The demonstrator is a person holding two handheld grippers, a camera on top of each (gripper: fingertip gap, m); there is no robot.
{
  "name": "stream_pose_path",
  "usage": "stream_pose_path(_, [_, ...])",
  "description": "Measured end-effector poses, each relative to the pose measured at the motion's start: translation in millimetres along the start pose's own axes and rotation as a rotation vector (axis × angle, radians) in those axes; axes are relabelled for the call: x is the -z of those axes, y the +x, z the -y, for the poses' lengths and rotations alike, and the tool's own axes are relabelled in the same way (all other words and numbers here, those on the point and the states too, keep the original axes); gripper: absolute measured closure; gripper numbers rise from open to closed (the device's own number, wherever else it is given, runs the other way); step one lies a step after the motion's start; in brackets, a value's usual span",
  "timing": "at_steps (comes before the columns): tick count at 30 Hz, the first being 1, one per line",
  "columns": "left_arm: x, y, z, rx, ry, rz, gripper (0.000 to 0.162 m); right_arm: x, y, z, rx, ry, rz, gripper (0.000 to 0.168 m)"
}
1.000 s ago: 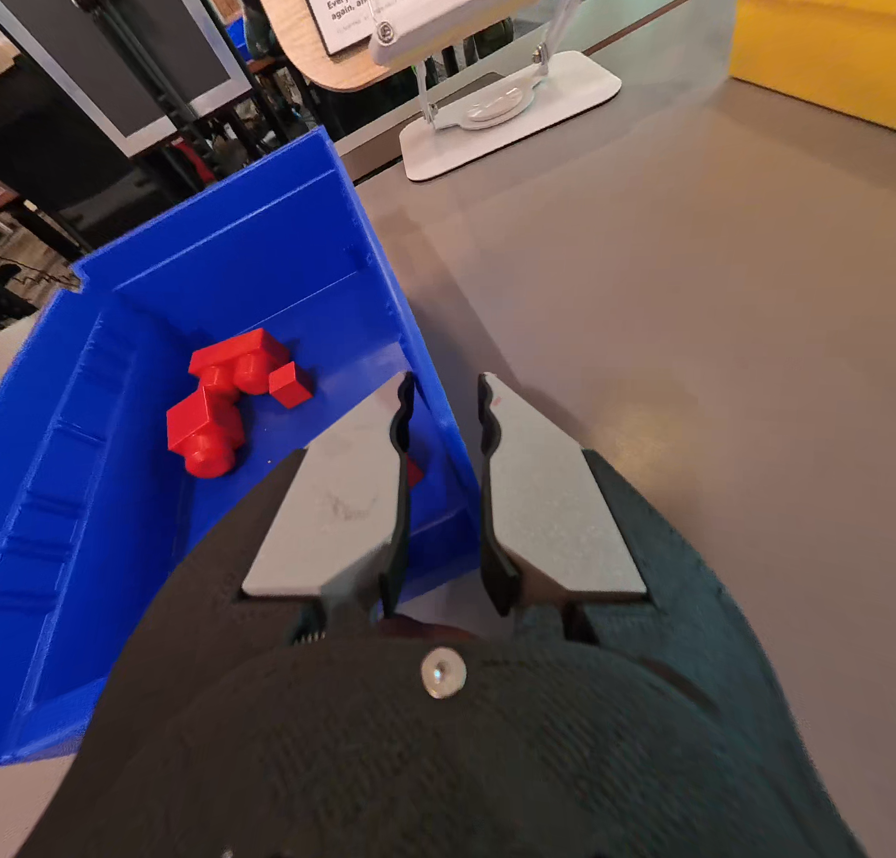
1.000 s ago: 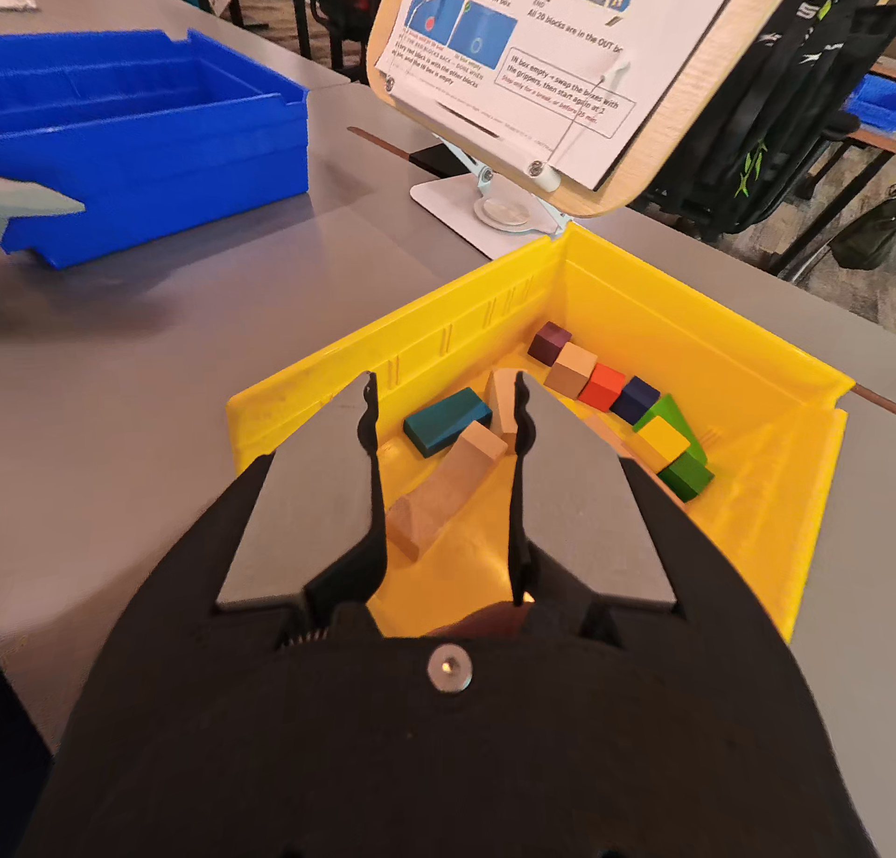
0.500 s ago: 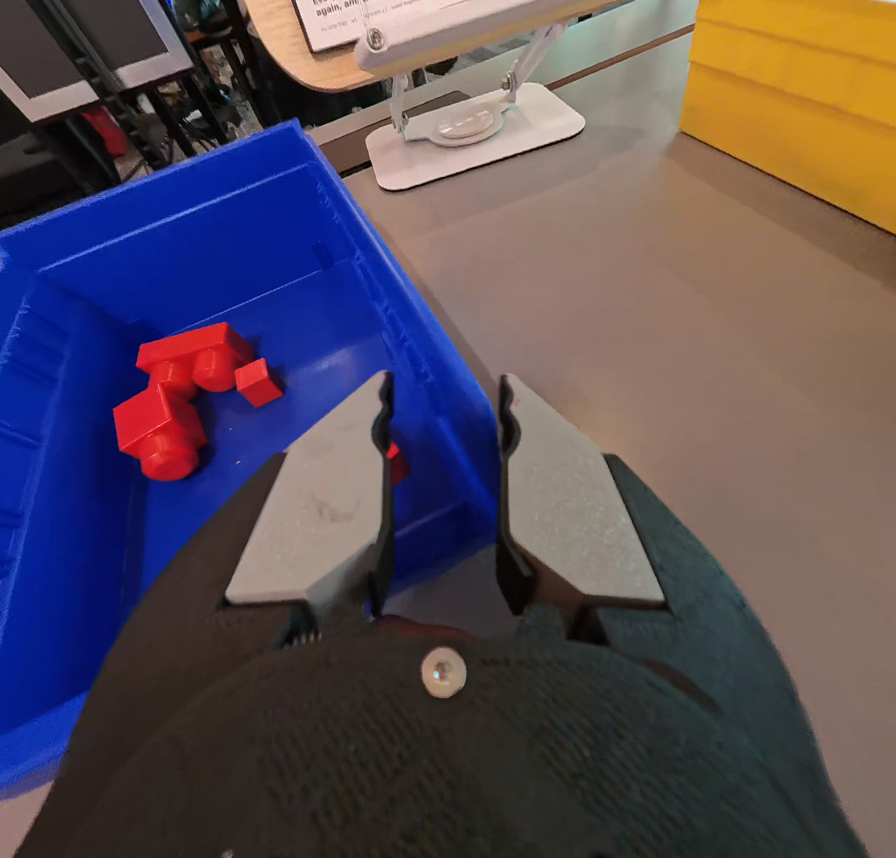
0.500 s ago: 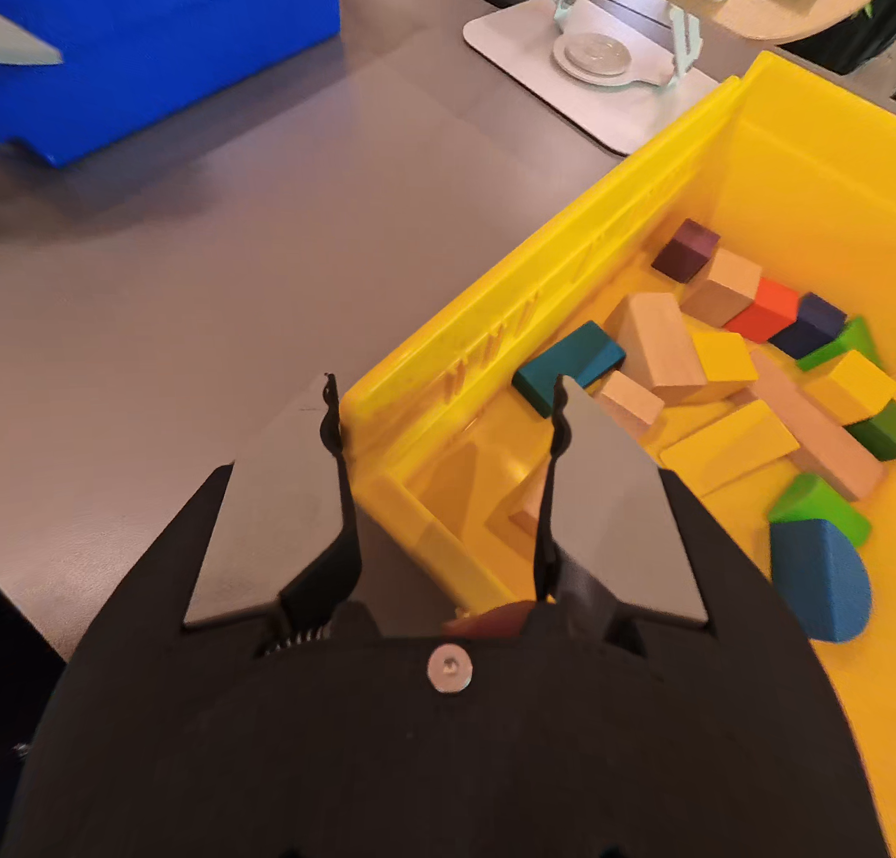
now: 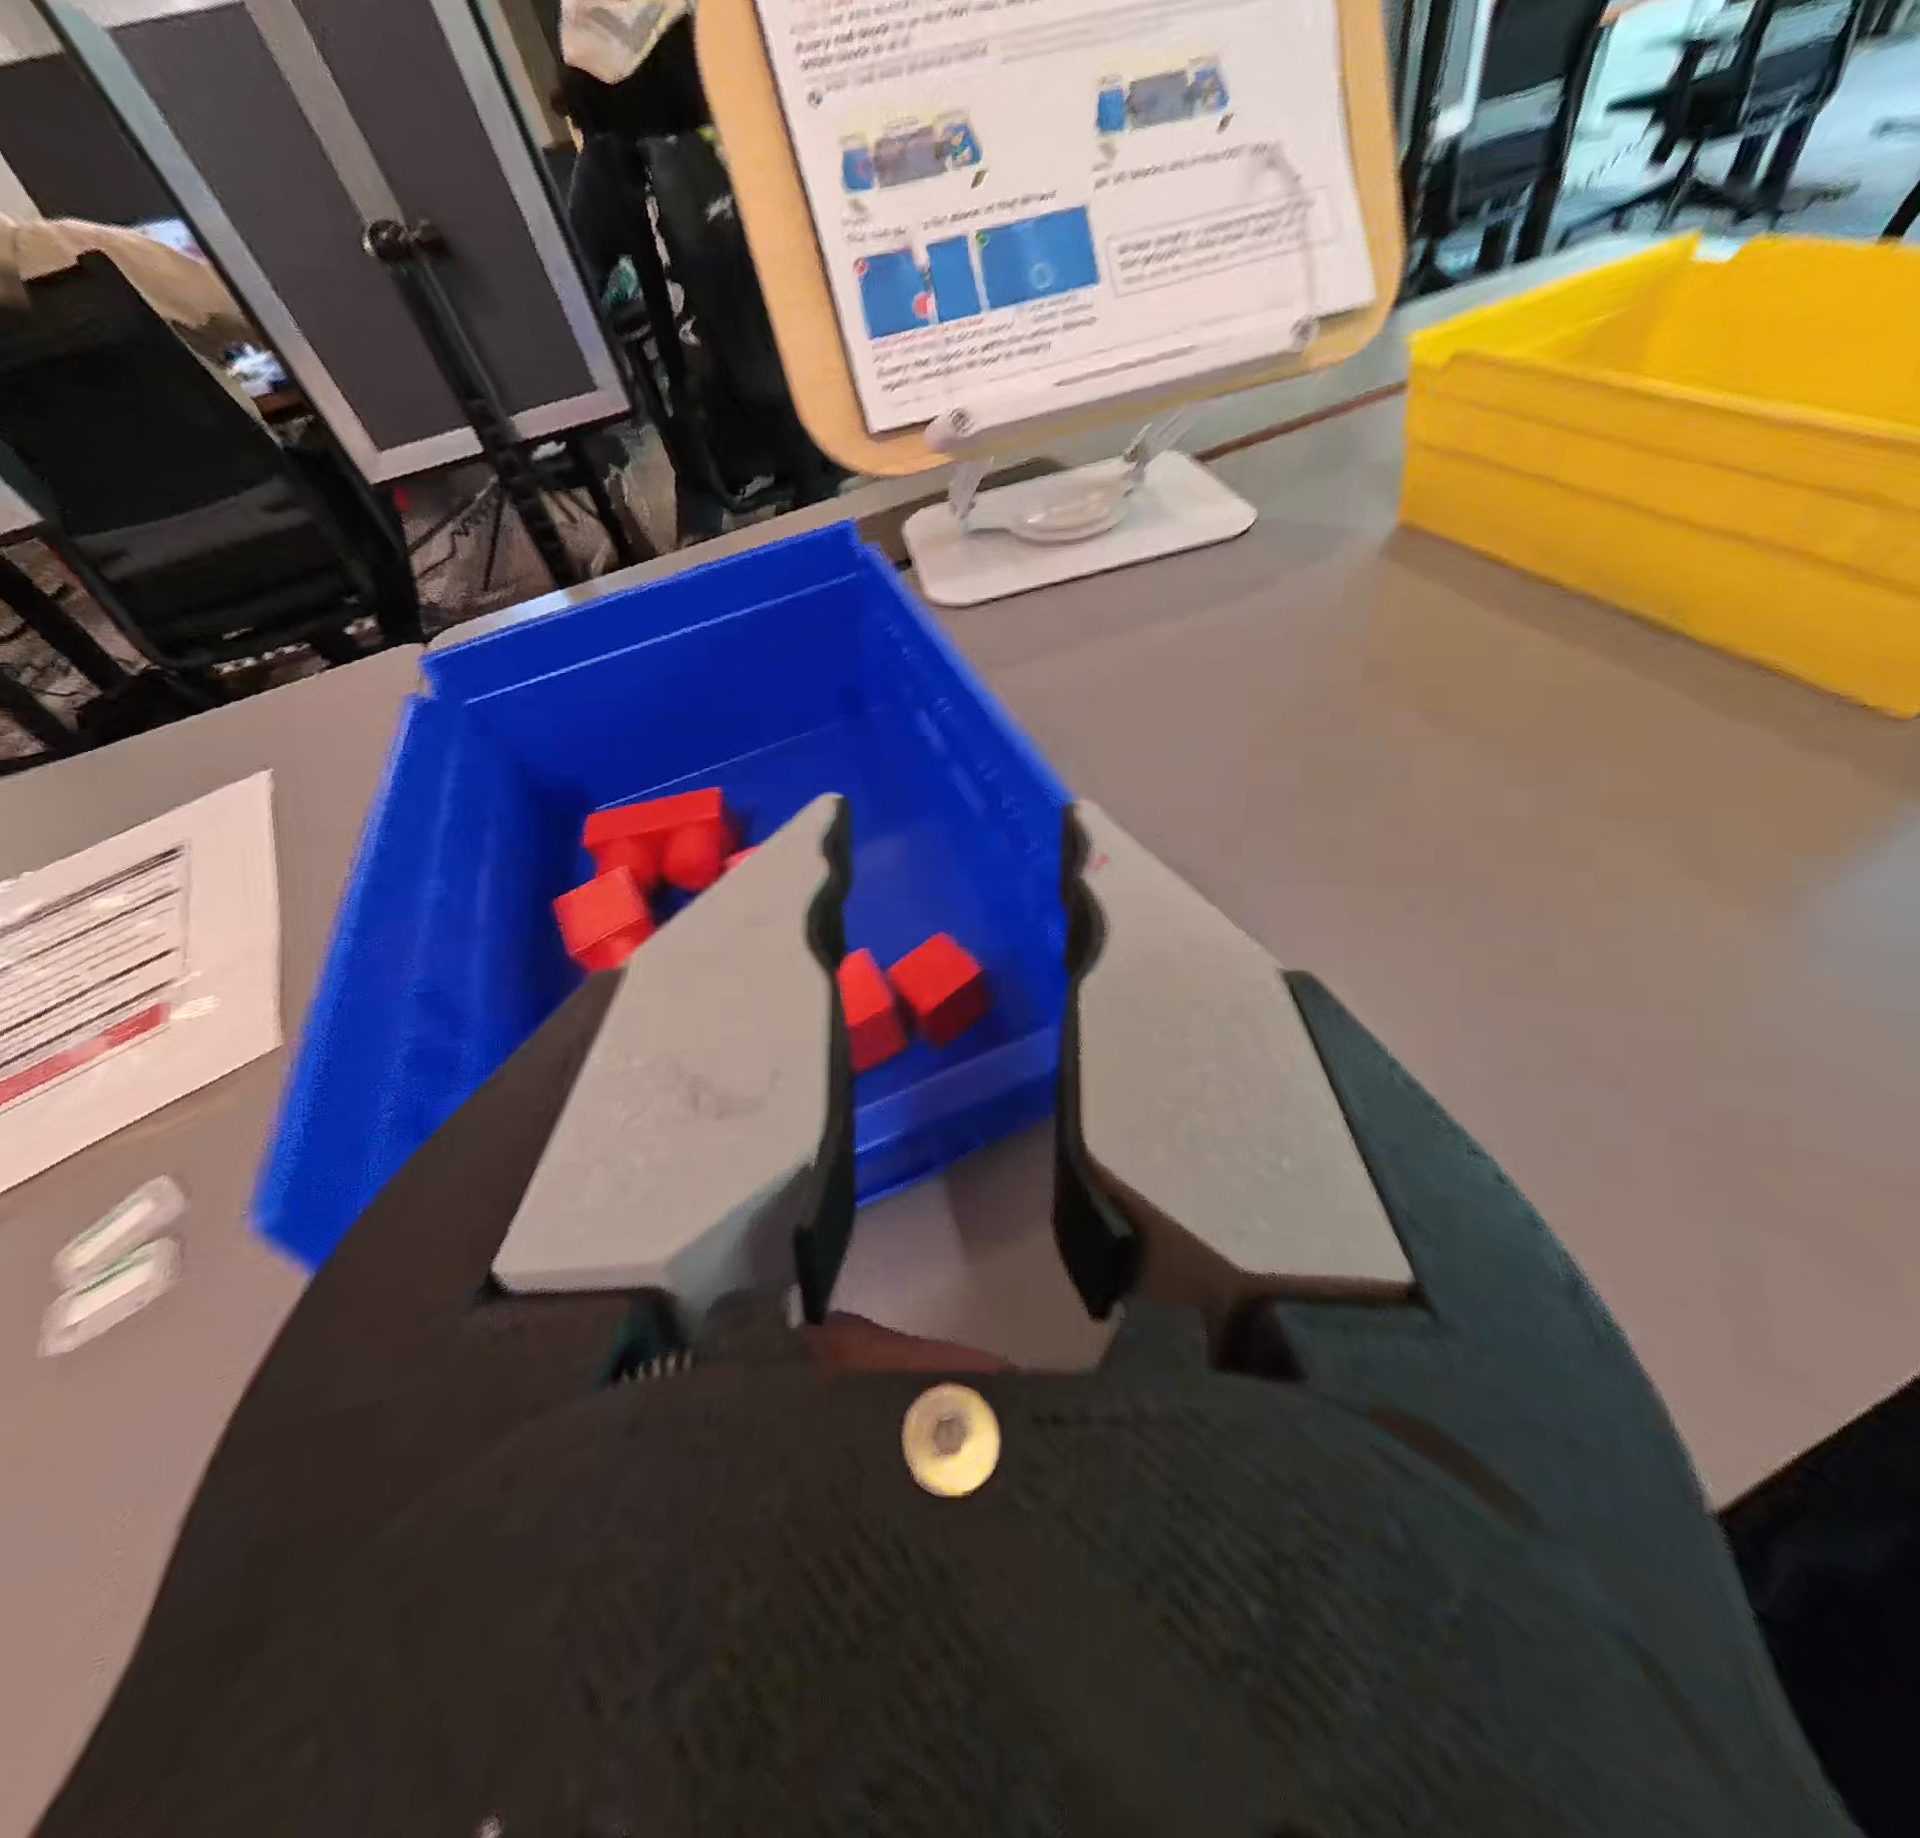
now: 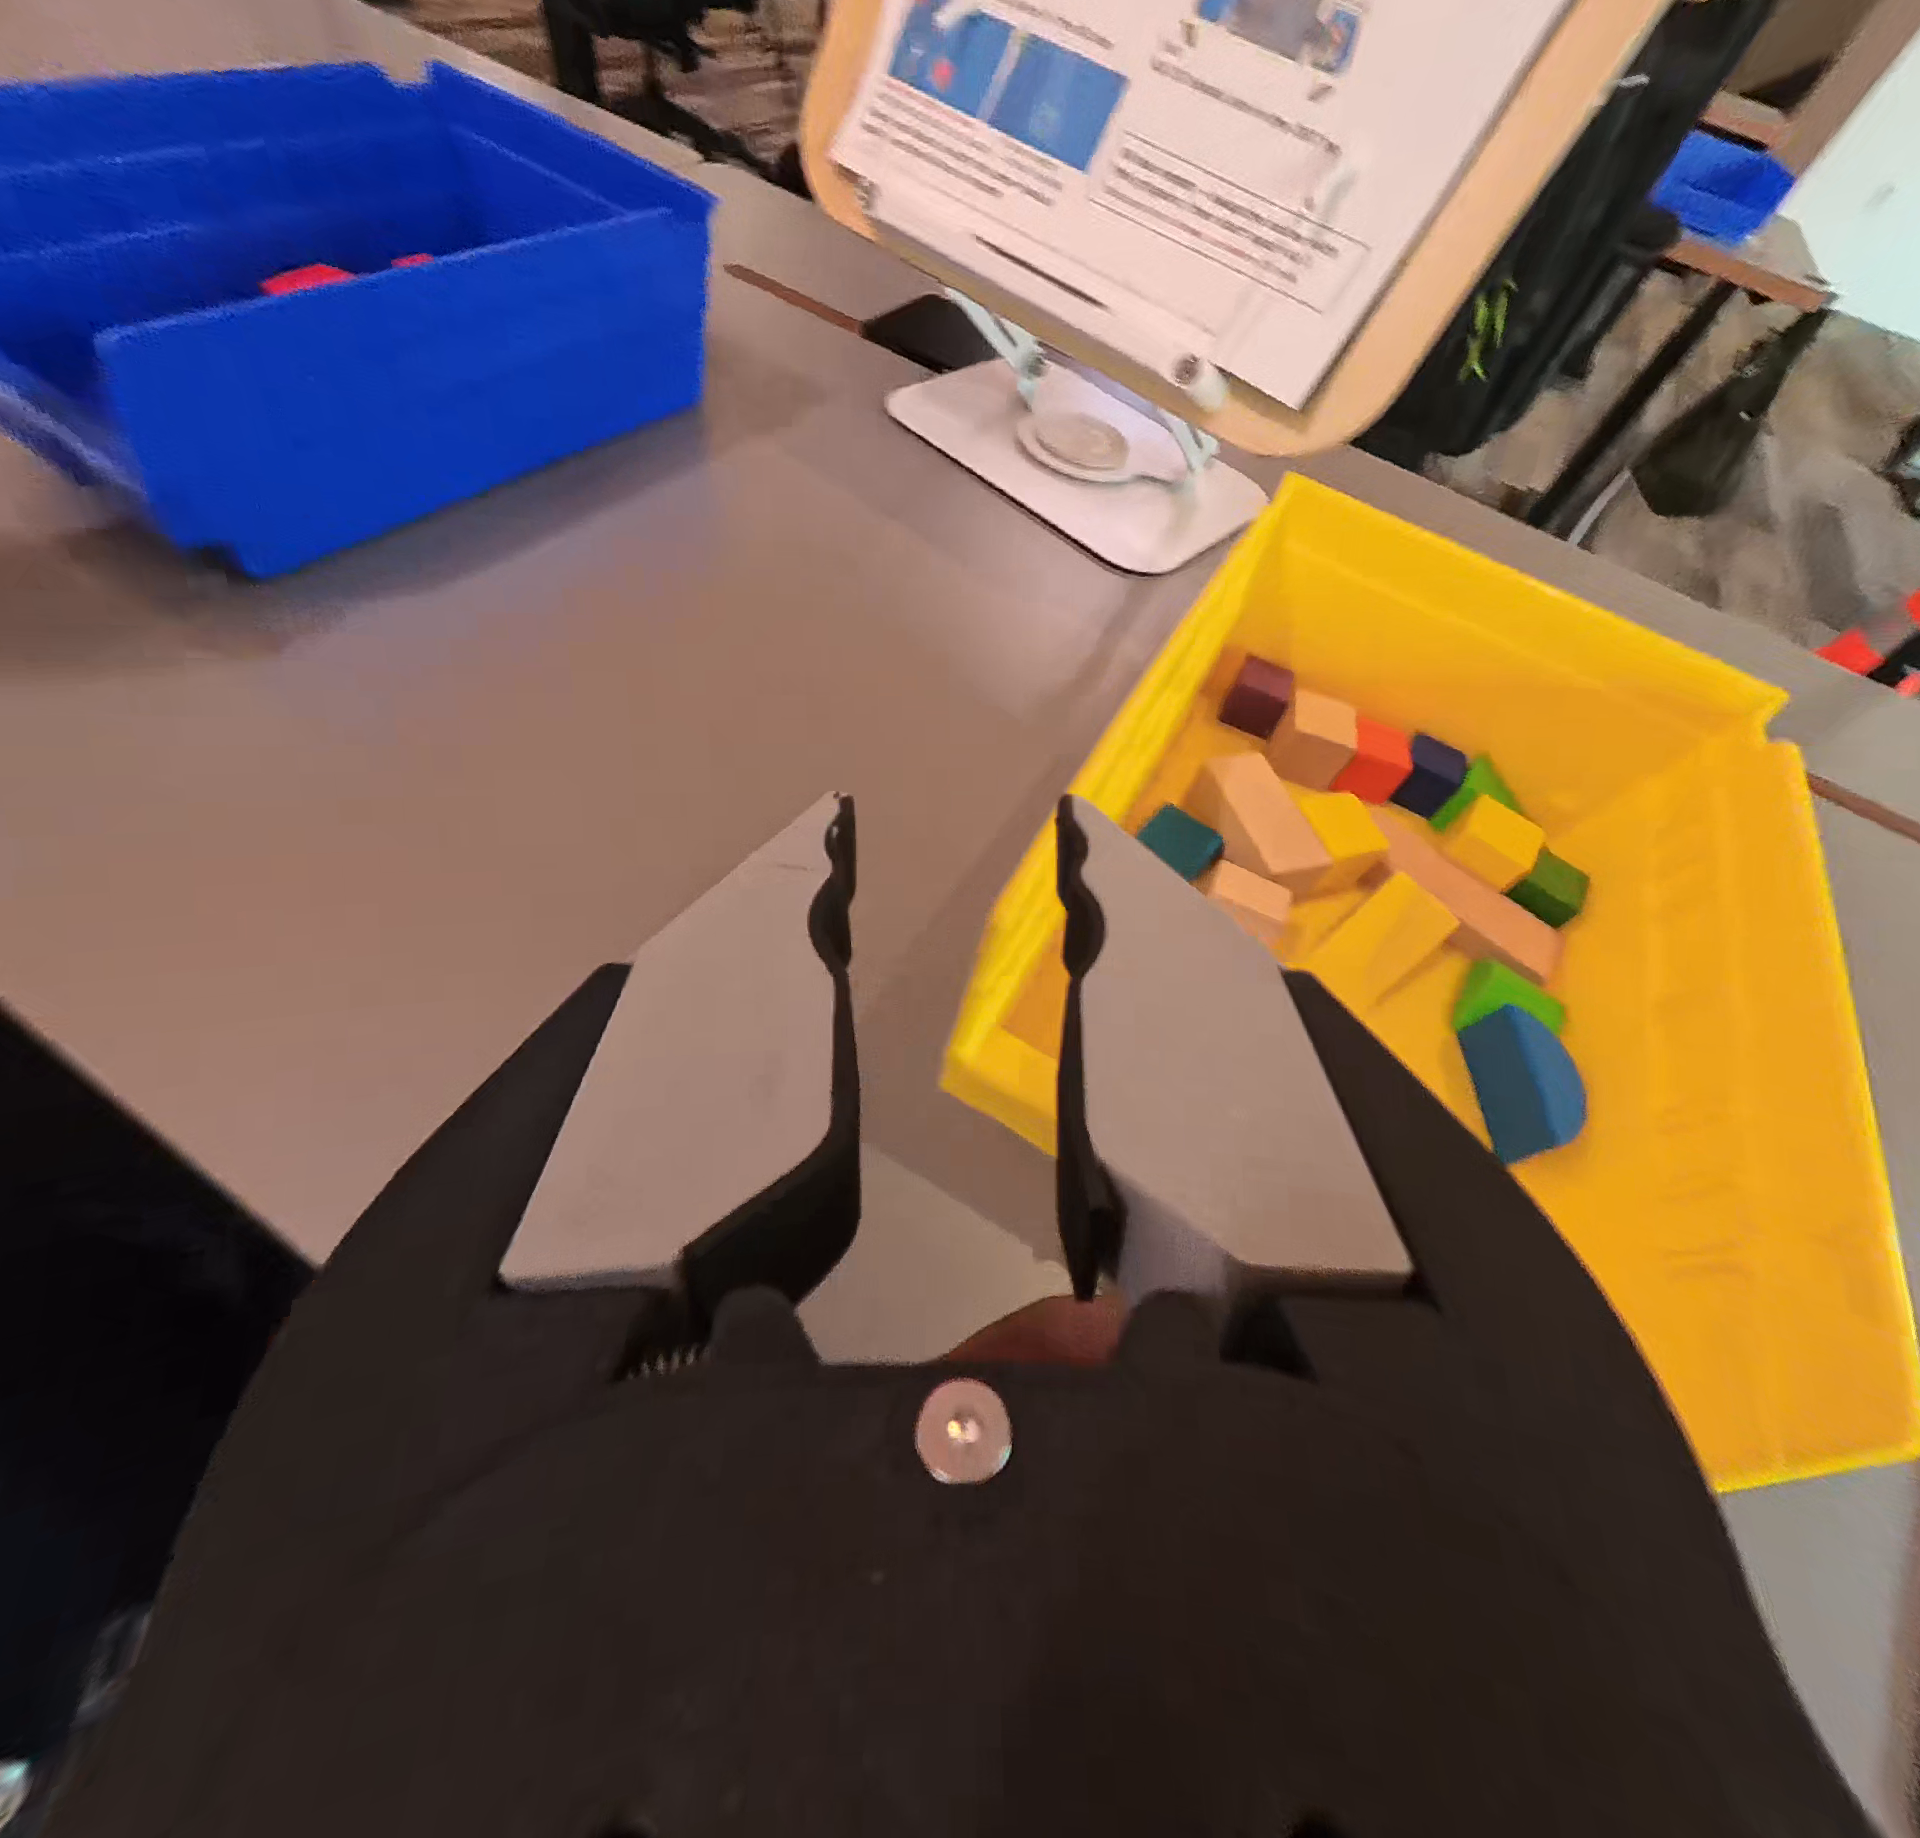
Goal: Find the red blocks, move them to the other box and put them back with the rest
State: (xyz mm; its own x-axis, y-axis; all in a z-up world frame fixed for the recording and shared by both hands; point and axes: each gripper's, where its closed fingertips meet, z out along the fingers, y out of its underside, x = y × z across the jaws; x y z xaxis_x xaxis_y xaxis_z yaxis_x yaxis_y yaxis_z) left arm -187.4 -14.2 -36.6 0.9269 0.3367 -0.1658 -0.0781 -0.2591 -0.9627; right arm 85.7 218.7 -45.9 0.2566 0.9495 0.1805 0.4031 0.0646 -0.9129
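The left gripper (image 5: 945,832) is shown with its grey, black-edged fingers (image 5: 717,1040) parted by a moderate gap and nothing held between them; they are poised above the near right corner of the blue plastic bin (image 5: 436,957). The right gripper (image 6: 951,822) is likewise parted and empty, held over bare grey bench (image 6: 520,801) just left of the yellow plastic bin (image 6: 1714,1217).

All visible red blocks (image 5: 935,988) lie in the blue plastic bin: two small cubes near the front wall and a studded cluster farther back, partly hidden by a finger. The mixed coloured wooden blocks (image 6: 1351,853) are gathered in the yellow plastic bin; one orange-red piece sits among them. The first transfer is therefore judged complete, and the return of the red blocks to the rest appears still to be done.

Between the bins a broad stretch of bench lies open. The route is bounded by the bin walls, which must be cleared on lifting out and lowering in, by the white-footed wooden instruction stand (image 6: 1091,500) at the back, and by the bench's near edge.
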Motion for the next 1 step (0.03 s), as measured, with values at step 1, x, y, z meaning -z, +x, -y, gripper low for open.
stream_pose_path(1, [-6.1, 13.7, 3.4, 0.012, 0.025, -0.004, 0.137, 2.9, -7.9, 6.7, 0.023, -0.002, 0.009, 0.132])
